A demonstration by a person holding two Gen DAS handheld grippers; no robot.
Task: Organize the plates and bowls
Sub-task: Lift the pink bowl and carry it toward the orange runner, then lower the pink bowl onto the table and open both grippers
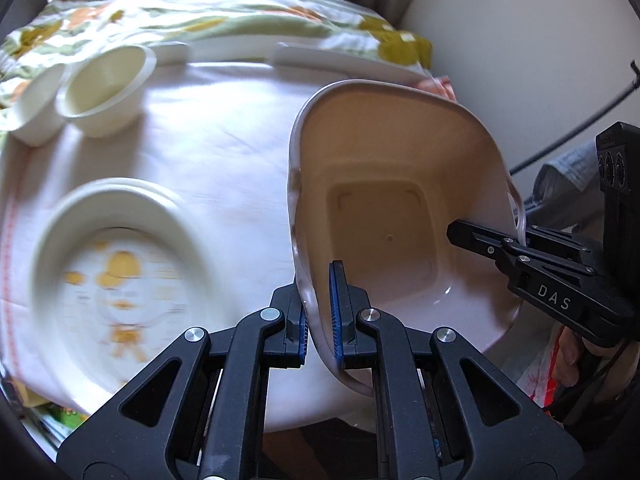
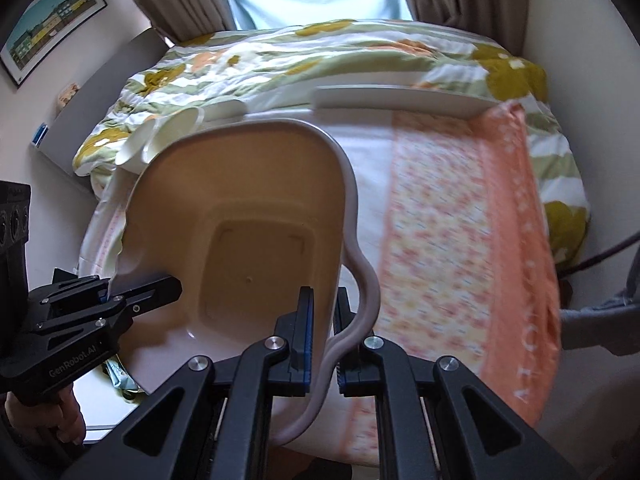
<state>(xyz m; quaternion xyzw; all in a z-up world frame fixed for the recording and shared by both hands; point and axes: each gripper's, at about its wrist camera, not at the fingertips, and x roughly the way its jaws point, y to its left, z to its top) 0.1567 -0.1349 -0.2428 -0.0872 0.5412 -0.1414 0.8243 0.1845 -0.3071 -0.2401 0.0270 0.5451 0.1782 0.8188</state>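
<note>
Above bed, square tub (image 1: 392,216) carried: left hand-held gripper (image 1: 318,320) and right hand-held gripper (image 2: 322,336) each clamped on opposite rims. Next: set down level beside printed plate (image 1: 116,264).

Basin (image 1: 400,216) hanging over the table (image 1: 224,128)
Plate (image 1: 116,268) is lying left of it; two bowls (image 1: 106,88) are sitting behind.

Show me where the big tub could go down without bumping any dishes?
The widest bare patch is the white cloth between the two small bowls, the picture plate and the long flat plate. The orange flowered cloth is bare too, in front of that long plate. It's crowded along the left side. Both grippers hold the tub.
</note>
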